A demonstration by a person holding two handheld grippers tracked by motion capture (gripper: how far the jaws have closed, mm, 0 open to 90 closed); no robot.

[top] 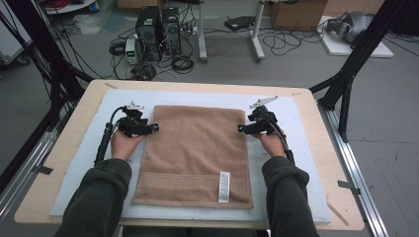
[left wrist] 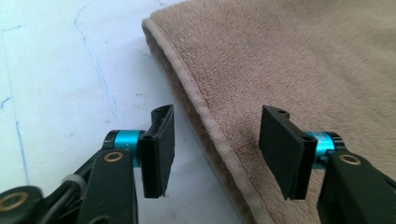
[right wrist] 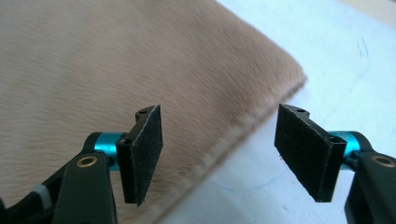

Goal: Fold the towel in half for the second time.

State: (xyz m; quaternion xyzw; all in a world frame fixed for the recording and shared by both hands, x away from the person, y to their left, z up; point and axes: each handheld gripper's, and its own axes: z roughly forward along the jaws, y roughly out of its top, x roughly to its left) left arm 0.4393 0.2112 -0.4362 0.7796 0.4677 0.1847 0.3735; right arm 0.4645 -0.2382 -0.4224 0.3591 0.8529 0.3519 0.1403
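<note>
While straddling the side hems of the tan rectangular terry towel (top: pixel 197 148), we are keeping left gripper (left wrist: pixel 215 154) and right gripper (right wrist: pixel 219 154) apart, empty; pinching comes next.

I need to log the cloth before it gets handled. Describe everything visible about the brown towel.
The brown towel is plush, light brown terry with a stitched hem and a woven band near its front end, where a white care label lies. It lies flat and squared on the white mat. The left gripper and right gripper each straddle a side edge with open fingers, not pressing it.
</note>
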